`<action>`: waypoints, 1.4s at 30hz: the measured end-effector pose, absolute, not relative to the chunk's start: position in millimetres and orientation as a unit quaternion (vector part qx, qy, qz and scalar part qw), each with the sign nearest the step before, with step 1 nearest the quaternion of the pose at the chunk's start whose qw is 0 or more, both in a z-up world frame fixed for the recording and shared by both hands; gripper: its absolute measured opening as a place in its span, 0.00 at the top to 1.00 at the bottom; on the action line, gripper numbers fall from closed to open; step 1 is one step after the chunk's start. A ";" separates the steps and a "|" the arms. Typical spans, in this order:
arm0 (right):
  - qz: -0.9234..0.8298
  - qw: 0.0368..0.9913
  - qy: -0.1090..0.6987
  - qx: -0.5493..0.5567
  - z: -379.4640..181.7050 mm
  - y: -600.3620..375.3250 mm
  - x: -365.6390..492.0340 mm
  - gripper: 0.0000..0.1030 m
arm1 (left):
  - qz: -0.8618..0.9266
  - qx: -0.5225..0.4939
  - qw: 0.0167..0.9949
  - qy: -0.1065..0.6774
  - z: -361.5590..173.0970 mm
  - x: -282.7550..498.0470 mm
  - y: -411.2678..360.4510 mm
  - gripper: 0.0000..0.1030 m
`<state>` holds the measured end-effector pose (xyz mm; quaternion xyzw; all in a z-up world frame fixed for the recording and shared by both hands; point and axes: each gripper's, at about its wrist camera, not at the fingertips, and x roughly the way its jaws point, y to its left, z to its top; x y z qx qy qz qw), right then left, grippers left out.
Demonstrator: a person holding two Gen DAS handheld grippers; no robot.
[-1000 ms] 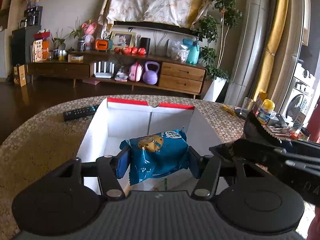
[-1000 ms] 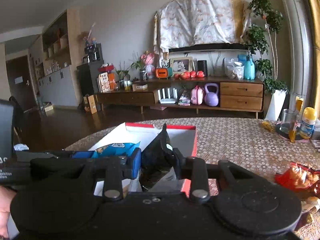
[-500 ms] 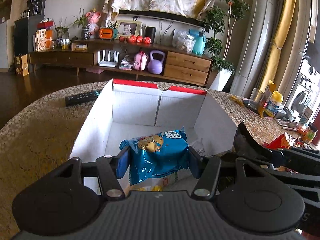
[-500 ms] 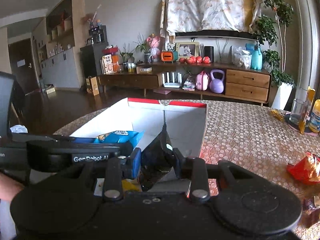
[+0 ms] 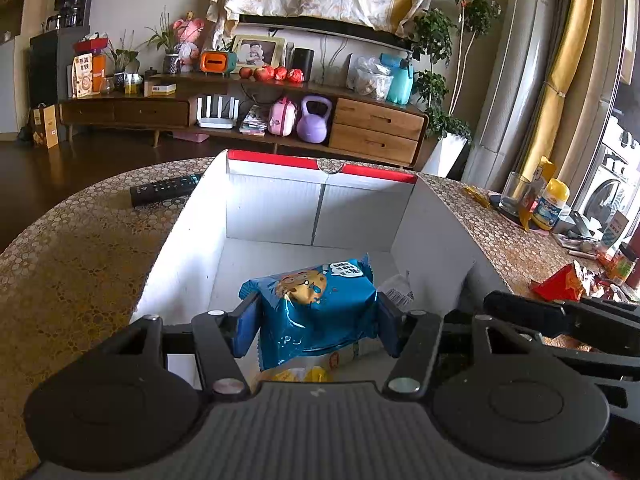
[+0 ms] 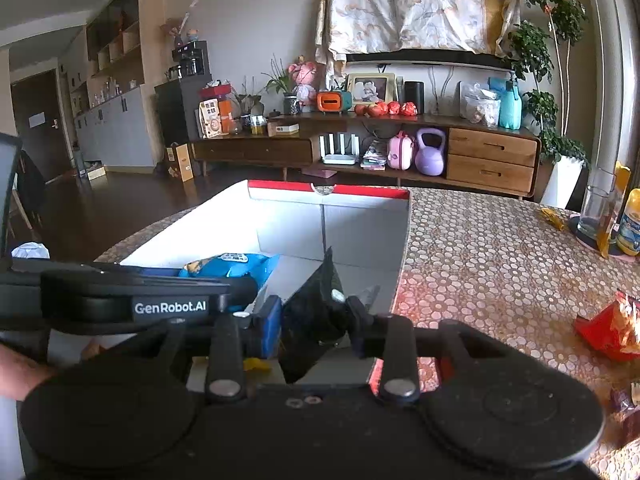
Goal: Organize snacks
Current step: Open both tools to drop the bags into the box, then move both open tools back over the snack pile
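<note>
A blue cookie packet (image 5: 314, 308) sits between the pads of my left gripper (image 5: 316, 320), which is shut on it inside the white cardboard box (image 5: 276, 216) with a red rim. Yellow and white snack packets (image 5: 304, 374) lie on the box floor under it. In the right wrist view my right gripper (image 6: 312, 328) is shut on a black snack packet (image 6: 314, 320), held over the box (image 6: 360, 224) near its right wall. The blue packet (image 6: 232, 266) and the left gripper's body show at the left there.
A black remote (image 5: 164, 190) lies left of the box on the patterned round table (image 6: 500, 264). A red snack bag (image 6: 608, 328), a glass (image 6: 596, 212) and a yellow bottle (image 5: 552, 204) stand at the right. A hand (image 6: 20, 372) shows at the left edge.
Both grippers have sunk toward the box with their packets; the box now looks nearer and its floor shows more. Both grips are unchanged.
</note>
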<state>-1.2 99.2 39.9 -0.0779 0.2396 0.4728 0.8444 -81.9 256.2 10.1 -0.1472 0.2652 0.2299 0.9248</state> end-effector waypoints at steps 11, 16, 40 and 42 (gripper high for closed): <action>0.463 0.853 0.232 -0.071 45.9 91.6 -1.0 0.50 | 0.239 -0.146 0.922 0.269 10.1 -86.4 254.6 0.36; 0.459 0.858 0.224 -0.059 50.8 81.2 -4.4 0.42 | 0.242 -0.138 0.924 0.264 16.0 -89.4 248.1 0.35; 0.369 0.903 0.217 0.018 52.0 -15.3 12.8 0.03 | 0.216 -0.089 0.942 0.241 42.5 -75.3 182.9 0.06; 0.353 0.909 0.218 0.025 50.3 -26.0 17.1 0.01 | 0.201 -0.083 0.947 0.238 45.5 -70.5 173.3 0.05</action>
